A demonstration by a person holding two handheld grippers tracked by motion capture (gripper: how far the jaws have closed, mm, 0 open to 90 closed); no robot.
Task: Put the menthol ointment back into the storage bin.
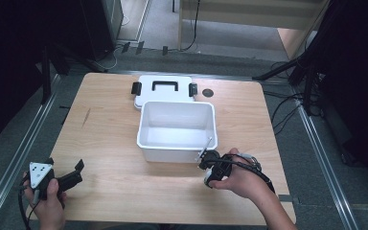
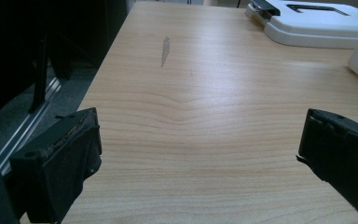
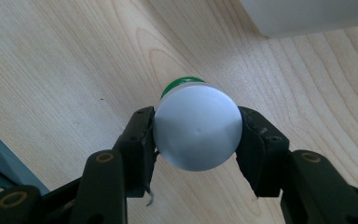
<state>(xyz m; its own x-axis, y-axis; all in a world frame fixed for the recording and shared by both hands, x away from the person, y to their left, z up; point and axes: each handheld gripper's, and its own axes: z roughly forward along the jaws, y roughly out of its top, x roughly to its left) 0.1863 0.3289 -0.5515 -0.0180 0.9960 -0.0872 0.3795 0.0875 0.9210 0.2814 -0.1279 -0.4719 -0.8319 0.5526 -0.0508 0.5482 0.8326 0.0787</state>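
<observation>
The right claw [image 3: 196,140] is clamped on a small round container with a pale grey-white cap and a green band [image 3: 196,125]; its two black jaws press the cap from either side, with the light wooden table [image 3: 65,74] under it. In the high view this right claw [image 1: 210,163] sits at about 5 o'clock on the table, just beside the near right corner of the open white rectangular plastic bin [image 1: 177,130]; whether it touches the bin wall cannot be told. The bin stands at the table's middle, and its flat white lid with a black handle and black side clips [image 1: 163,89] lies just behind it, at 12 o'clock. The left claw [image 1: 72,176] rests at about 8 o'clock, well apart from the bin. In the left gripper view this left claw [image 2: 198,154] gapes wide over bare wood.
</observation>
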